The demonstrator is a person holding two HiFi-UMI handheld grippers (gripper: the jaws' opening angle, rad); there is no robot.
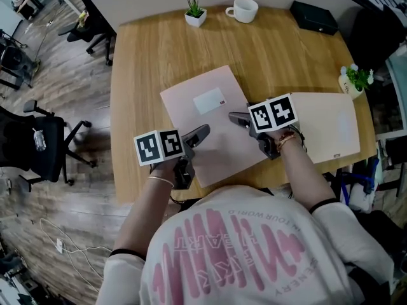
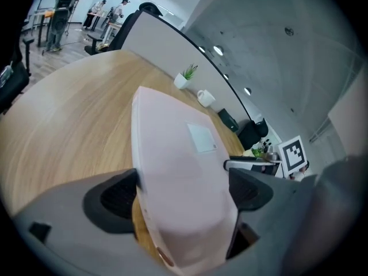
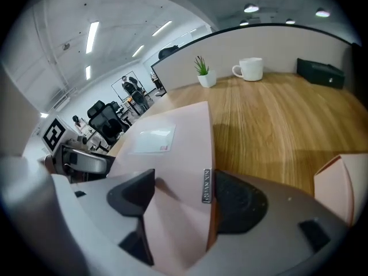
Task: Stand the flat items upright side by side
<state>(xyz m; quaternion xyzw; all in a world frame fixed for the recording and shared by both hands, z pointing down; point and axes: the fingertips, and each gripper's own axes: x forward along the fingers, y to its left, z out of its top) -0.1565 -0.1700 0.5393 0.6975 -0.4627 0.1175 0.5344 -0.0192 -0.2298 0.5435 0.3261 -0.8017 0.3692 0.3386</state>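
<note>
A flat pink folder point(image 1: 203, 116) with a white label lies in the middle of the wooden table point(image 1: 140, 75). My left gripper point(image 1: 198, 135) is at its near left edge. In the left gripper view the folder point(image 2: 178, 171) fills the gap between the wide-spread jaws of that gripper point(image 2: 183, 191), and I see no squeeze on it. My right gripper point(image 1: 238, 118) is at the folder's right edge. In the right gripper view its pads point(image 3: 236, 200) close on that edge of the folder point(image 3: 172, 154), by a small metal tag. A second, cream folder point(image 1: 327, 129) lies flat to the right.
Along the far edge stand a small potted plant point(image 1: 195, 11), a white mug point(image 1: 245, 9) and a black box point(image 1: 313, 16). Another little plant point(image 1: 353, 79) sits at the right edge. Office chairs point(image 1: 38, 142) stand on the floor to the left.
</note>
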